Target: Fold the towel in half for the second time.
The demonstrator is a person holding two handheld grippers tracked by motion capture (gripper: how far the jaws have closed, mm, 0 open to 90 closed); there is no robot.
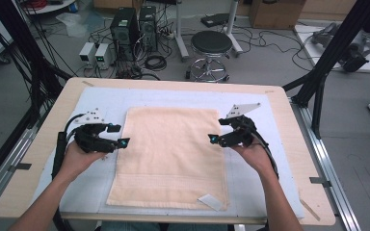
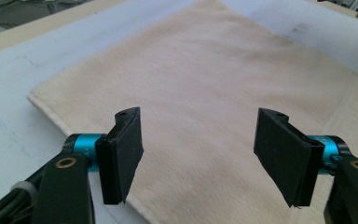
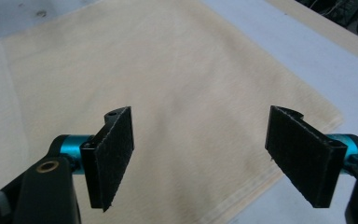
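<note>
**Both grippers hover spread at the towel's side edges**

A cream towel [image 1: 171, 156] lies flat and unfolded on the pale mat [image 1: 96, 185] that covers the wooden table [image 1: 53, 115], its long sides running away from the person. A small white label [image 1: 210, 202] sits at its near right corner.

The left gripper [image 1: 120, 135] is at the towel's left edge, about halfway along, its jaws spread wide with nothing between them. In the left gripper view the black pads [image 2: 126, 156] stand over the cloth, apart from it.

The right gripper [image 1: 216, 131] mirrors it at the towel's right edge, also released and holding nothing; in the right gripper view its pads [image 3: 114, 156] hang above the towel's border near a corner.

No container stands on the table.
</note>
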